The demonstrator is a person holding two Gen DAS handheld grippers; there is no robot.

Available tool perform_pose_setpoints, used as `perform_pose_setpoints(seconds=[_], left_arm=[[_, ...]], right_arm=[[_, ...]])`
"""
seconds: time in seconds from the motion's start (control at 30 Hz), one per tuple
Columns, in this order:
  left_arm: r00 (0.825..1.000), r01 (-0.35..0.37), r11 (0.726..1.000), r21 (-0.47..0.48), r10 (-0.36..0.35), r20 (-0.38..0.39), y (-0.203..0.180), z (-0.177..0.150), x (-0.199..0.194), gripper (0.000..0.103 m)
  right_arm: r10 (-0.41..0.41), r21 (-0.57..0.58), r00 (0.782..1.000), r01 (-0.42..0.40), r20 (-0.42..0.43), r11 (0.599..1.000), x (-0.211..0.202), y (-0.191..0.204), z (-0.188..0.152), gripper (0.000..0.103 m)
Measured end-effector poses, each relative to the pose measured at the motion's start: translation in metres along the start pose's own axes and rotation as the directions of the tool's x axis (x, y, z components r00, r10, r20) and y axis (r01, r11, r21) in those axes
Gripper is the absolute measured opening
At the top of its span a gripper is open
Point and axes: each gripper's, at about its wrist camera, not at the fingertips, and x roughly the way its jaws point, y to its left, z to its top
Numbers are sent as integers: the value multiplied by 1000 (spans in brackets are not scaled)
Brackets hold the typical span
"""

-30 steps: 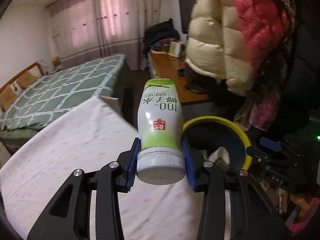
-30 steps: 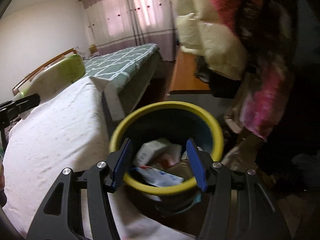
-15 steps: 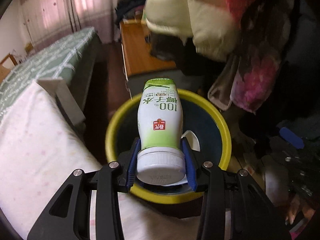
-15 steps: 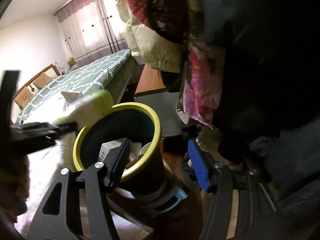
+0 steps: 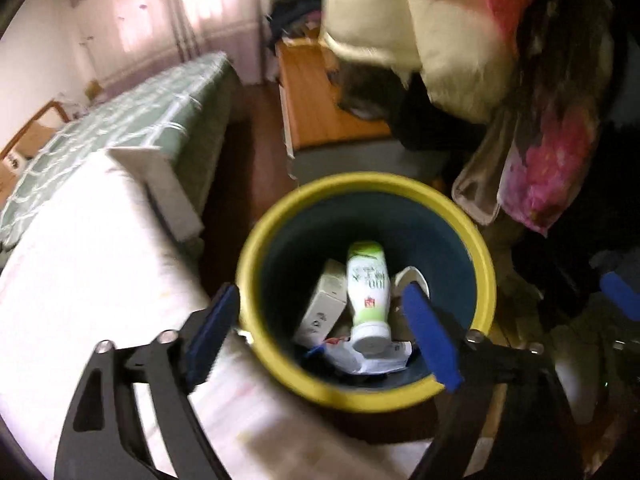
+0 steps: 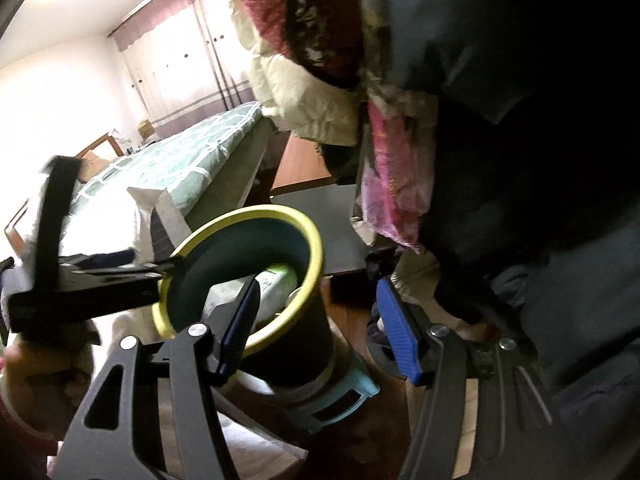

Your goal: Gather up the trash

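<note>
Now the left tongs have just been opening — spread wide, nothing between them — and the bottle lies inside the bin, frame centre. Right tongs gape empty beside the bin; a careless swing could tip it.

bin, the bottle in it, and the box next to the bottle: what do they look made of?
Bin: probably moulded plastic, with a smooth yellow rim and a dark matte teal inside.
Bottle: likely plastic, with a printed green-and-white sleeve and a ribbed white screw cap.
Box: looks like thin printed card, with flat faces and sharp folded edges; blur leaves the finish unclear.
</note>
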Motion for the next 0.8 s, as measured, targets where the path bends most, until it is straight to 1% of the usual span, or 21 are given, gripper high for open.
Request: perform_pose_setpoints(seconds=[0.03, 0.07, 0.1, 0.17, 0.2, 0.3, 0.37, 0.43, 0.5, 0.63, 0.7, 0.8], left_arm=[[999, -8, 1000, -19, 9, 33, 8, -4, -16, 95], [998, -20, 999, -33, 22, 63, 15, -7, -30, 96], [993, -42, 998, -54, 48, 112, 24, -15, -53, 98], [980, -80, 993, -89, 94, 175, 41, -28, -87, 98], [974, -97, 990, -102, 115, 194, 47, -33, -99, 98], [946, -167, 974, -153, 203, 254, 67, -56, -146, 98], [918, -228, 952, -206, 280, 281, 83, -75, -176, 98], [896, -263, 930, -256, 334, 292, 97, -93, -201, 98], [880, -298, 905, -303, 384, 281, 109, -109, -222, 98], [865, -333, 864, -378, 440, 242, 137, -147, -259, 98], [860, -338, 842, -420, 457, 226, 150, -168, -274, 98], [852, -342, 803, -489, 485, 199, 169, -204, -295, 98]], right_arm=[[9, -7, 1000, -9, -2, 1000, 0, 4, 0, 58], [17, -14, 1000, -17, -4, 1000, 0, 8, -1, 58], [27, -24, 1000, -28, -8, 999, 0, 13, -1, 58], [52, -54, 998, -53, -20, 997, 0, 27, -2, 59], [64, -68, 998, -65, -22, 996, -1, 34, -3, 60], [96, -110, 995, -98, -26, 989, -4, 54, -6, 60], [115, -139, 993, -118, -25, 983, -8, 68, -7, 61], [134, -171, 991, -136, -24, 976, -11, 83, -8, 61], [148, -198, 989, -149, -16, 969, -17, 96, -7, 61], [178, -256, 984, -170, 8, 952, -31, 120, -5, 64], [196, -286, 980, -182, 22, 941, -39, 134, -4, 65], [234, -334, 972, -216, 15, 917, -49, 157, -7, 68]])
